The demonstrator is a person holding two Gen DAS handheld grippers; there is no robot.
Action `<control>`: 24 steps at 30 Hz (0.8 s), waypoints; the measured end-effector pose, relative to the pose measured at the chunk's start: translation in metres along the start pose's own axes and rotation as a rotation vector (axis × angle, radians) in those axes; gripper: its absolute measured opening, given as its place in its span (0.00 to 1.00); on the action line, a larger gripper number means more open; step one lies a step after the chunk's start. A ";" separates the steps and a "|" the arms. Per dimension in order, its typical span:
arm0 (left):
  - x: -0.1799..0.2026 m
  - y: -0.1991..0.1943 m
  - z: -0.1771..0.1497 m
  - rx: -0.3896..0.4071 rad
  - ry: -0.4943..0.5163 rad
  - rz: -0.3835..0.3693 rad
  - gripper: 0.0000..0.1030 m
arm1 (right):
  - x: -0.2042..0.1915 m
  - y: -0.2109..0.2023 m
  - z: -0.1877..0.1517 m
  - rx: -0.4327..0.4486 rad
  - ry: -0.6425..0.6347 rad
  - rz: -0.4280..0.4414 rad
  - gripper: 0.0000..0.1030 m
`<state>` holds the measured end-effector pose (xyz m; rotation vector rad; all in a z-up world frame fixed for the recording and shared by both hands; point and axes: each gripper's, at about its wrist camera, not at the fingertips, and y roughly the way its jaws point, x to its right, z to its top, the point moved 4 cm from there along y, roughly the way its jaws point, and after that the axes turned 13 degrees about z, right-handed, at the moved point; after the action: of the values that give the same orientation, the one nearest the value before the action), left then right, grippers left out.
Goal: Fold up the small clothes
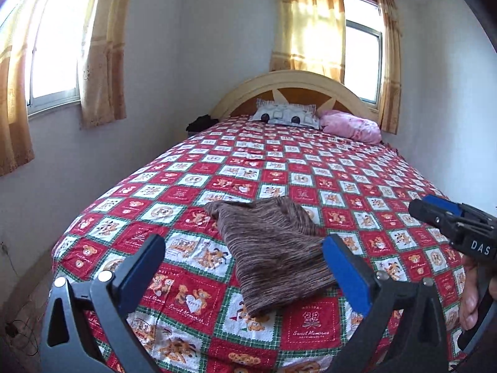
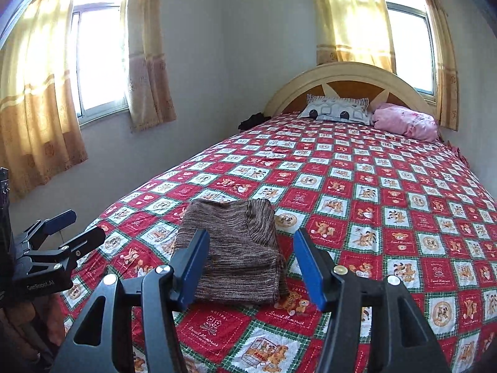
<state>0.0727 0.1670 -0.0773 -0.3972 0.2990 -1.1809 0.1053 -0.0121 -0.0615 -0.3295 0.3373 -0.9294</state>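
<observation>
brown garment [image 1: 267, 248] folded on bedspread [image 1: 341, 168], ahead of left gripper [image 1: 243, 250] and right gripper [image 2: 251, 245], both spread apart, empty.

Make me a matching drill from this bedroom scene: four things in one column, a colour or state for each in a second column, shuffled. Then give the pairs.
Things:
1. garment
2. right-hand pillow
3. left gripper
4. headboard

Descriptions:
A. pink
B. open and empty, above the bed
C. brown striped knit, lying near the foot of the bed
D. cream arch with orange-brown panels

Pairs: 1-C, 2-A, 3-B, 4-D
</observation>
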 end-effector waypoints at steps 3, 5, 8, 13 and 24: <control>0.001 -0.006 0.000 0.009 0.001 -0.001 1.00 | -0.003 -0.005 0.001 0.008 -0.011 -0.003 0.61; 0.002 -0.008 0.000 0.012 -0.001 -0.003 1.00 | -0.006 -0.009 0.000 0.016 -0.013 -0.002 0.61; 0.004 -0.007 -0.001 0.010 0.006 -0.005 1.00 | -0.006 -0.010 -0.001 0.021 -0.007 0.001 0.61; 0.008 -0.005 -0.005 -0.002 0.018 -0.008 1.00 | -0.004 -0.008 -0.003 0.014 -0.004 0.002 0.62; 0.011 -0.004 -0.007 -0.010 0.035 -0.012 1.00 | -0.003 -0.011 -0.006 0.020 -0.003 0.001 0.62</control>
<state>0.0701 0.1539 -0.0819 -0.3871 0.3336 -1.1994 0.0929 -0.0163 -0.0616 -0.3125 0.3253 -0.9304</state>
